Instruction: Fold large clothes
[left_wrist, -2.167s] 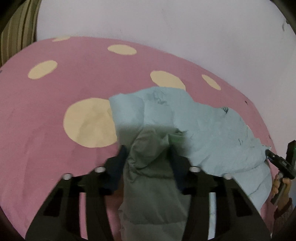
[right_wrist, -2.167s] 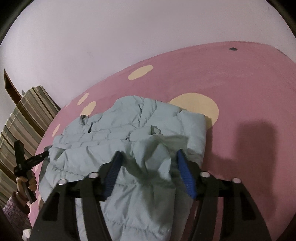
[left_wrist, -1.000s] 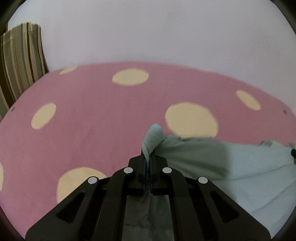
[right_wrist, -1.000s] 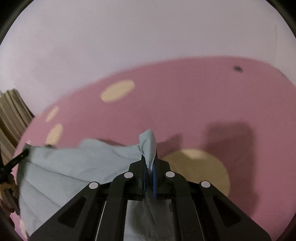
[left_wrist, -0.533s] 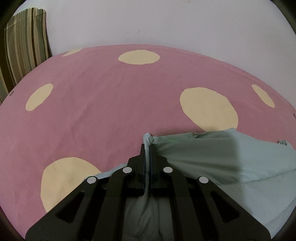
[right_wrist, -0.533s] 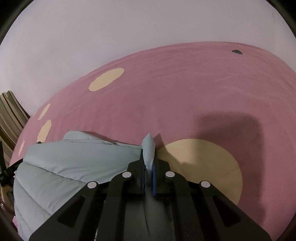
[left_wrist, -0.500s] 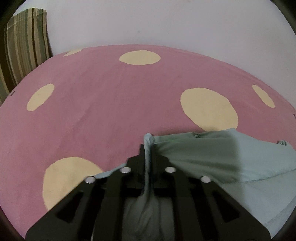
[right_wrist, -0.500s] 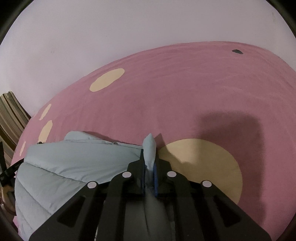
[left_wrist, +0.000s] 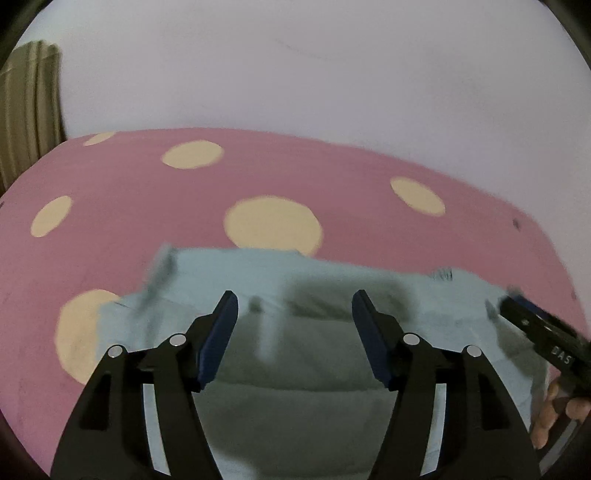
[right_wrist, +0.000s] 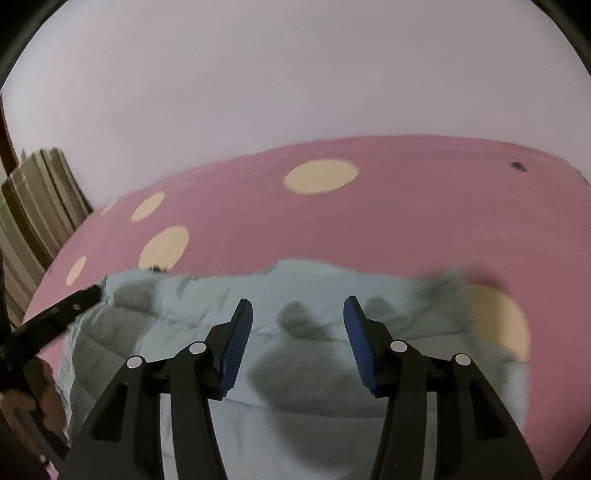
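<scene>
— Two claws are asked about: how is the left claw (left_wrist: 291, 308) seen, left wrist view?
— Jaws just parted, nothing gripped; the pale blue puffer jacket (left_wrist: 332, 295) is spread on the pink dotted bed (left_wrist: 147, 206).
— And the right claw (right_wrist: 297, 314)?
— Likewise just parted, held above the jacket (right_wrist: 314, 288), nothing between.

A home bedroom is suggested: a wide soft surface is covered by a pink sheet (left_wrist: 155, 206) printed with pale yellow dots (left_wrist: 272, 221) and is set against a plain white wall (left_wrist: 314, 66). A striped curtain or cushion (right_wrist: 35, 206) is seen at the left edge, and a pale blue padded garment (right_wrist: 295, 295) is spread on the sheet
</scene>
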